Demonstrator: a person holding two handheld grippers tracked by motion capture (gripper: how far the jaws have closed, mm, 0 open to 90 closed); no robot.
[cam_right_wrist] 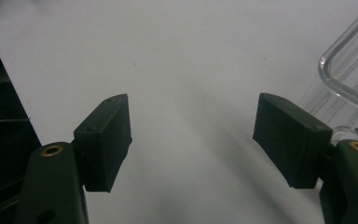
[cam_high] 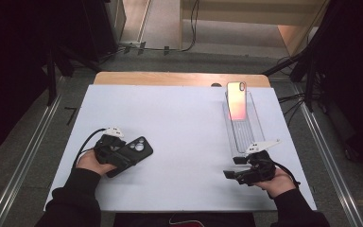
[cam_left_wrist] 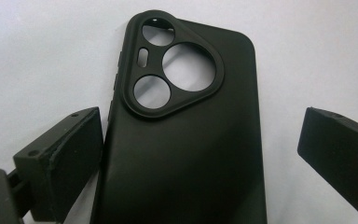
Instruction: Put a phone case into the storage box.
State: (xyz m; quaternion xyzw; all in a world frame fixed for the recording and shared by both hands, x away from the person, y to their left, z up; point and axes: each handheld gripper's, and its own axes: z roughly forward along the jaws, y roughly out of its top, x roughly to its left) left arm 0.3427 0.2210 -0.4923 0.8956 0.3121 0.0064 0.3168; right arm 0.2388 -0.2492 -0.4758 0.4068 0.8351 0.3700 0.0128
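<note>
I work in a lab-like recording space: my counter (cam_high: pixel 179 118) is a wooden top under a plain white sheet, ringed by dark stands (cam_high: pixel 52 71), loose cables (cam_high: pixel 189 28) on grey flooring, and metal floor rails (cam_high: pixel 23 161) (nothing homely here).

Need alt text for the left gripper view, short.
A black phone case lies back-up on a white table, its raised camera surround with three round cut-outs and a small slot at the top. The left hand-held gripper straddles the case with jaws open: the left jaw sits at the case's edge, the right jaw stands clear of it.
</note>
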